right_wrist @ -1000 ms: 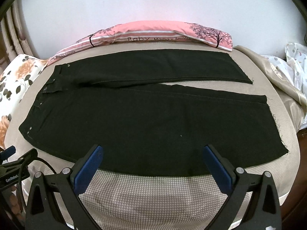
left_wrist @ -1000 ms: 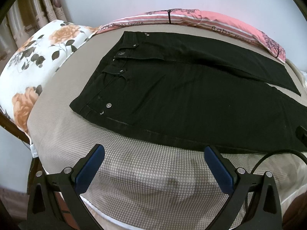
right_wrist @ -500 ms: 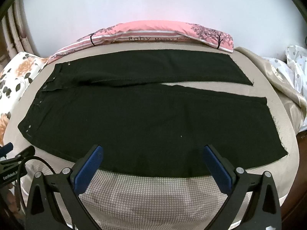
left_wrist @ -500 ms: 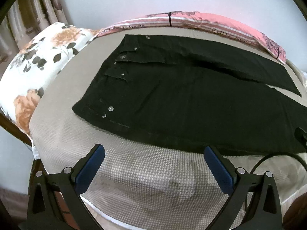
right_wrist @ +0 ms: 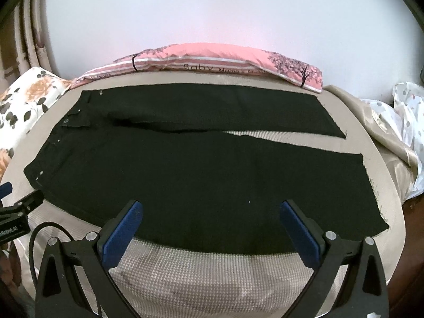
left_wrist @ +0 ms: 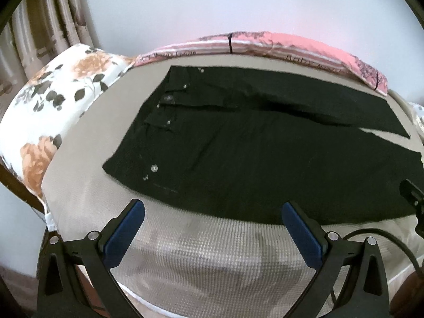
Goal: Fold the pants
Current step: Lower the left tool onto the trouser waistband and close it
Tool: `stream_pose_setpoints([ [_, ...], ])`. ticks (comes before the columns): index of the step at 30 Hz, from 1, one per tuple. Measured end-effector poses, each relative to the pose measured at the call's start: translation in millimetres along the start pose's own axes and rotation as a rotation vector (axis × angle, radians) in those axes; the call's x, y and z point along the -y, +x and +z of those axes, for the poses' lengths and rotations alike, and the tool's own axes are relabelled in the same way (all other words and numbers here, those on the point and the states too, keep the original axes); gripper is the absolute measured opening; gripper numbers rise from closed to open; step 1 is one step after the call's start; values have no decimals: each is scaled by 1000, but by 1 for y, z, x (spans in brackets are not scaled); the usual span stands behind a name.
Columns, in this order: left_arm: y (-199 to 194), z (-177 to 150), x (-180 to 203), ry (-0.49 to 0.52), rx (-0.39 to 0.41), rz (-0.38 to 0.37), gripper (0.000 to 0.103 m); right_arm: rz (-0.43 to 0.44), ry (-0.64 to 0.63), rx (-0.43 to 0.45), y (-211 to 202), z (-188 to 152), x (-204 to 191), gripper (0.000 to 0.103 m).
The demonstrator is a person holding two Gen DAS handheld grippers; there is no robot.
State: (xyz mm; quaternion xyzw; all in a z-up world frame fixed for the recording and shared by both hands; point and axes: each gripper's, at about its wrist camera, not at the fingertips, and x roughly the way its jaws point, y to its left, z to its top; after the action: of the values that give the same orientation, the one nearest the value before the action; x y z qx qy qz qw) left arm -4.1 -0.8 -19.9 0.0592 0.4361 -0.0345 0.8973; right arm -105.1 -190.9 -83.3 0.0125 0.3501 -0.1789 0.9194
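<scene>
Both my claws have edged closer to the bed over the last second, and the black pants (right_wrist: 201, 175) now fill more of each view; nothing on the fabric itself has moved. I judge that folding has not begun and I am lining up for a first grasp along the near leg's edge.

The pants lie flat and spread on the bed (right_wrist: 212, 273), waistband toward the floral pillow (left_wrist: 50, 111), the two legs running to my right with a thin wedge of cover showing between them. My left claw (left_wrist: 212, 228) is wide and empty, hovering just short of the hip edge. My right claw (right_wrist: 210, 228) is also wide and empty, its tips over the near leg's hem side.

A pink bolster (right_wrist: 225, 63) lies along the far edge against a plain pale wall, curtains (left_wrist: 45, 31) hang at left, and loose bedding (right_wrist: 405, 122) is bunched at right.
</scene>
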Motion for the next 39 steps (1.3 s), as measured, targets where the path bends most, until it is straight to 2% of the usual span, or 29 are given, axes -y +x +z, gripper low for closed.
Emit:
stream_pose_setpoints([
  [4, -5, 7, -4, -8, 46, -9, 103, 20, 8, 39, -4, 3, 1, 102],
  [8, 0, 11, -8, -13, 41, -20, 103, 24, 18, 73, -9, 4, 3, 102],
  [13, 7, 22, -15, -22, 36, -13, 103, 24, 19, 63, -6, 7, 2, 102],
  [21, 27, 55, -44, -54, 25, 19, 102, 21, 49, 65, 9, 39, 7, 102],
  [24, 39, 74, -62, -92, 24, 25, 102, 56, 35, 108, 10, 58, 4, 100],
  [26, 47, 87, -74, -109, 30, 31, 100, 93, 13, 127, 11, 68, 0, 99],
  [28, 59, 105, -87, -125, 25, 26, 90, 99, -14, 146, 15, 82, -6, 99],
  [31, 85, 133, -107, -149, -11, -19, 80, 112, -59, 143, 29, 101, -14, 99],
  [33, 106, 153, -120, -164, -32, -76, 74, 122, -53, 129, 39, 111, -15, 99],
  [37, 140, 182, -132, -165, -47, -162, 73, 198, 27, 48, 69, 126, -14, 99],
  [39, 161, 197, -137, -155, -50, -245, 73, 242, 66, 14, 83, 128, -14, 99],
])
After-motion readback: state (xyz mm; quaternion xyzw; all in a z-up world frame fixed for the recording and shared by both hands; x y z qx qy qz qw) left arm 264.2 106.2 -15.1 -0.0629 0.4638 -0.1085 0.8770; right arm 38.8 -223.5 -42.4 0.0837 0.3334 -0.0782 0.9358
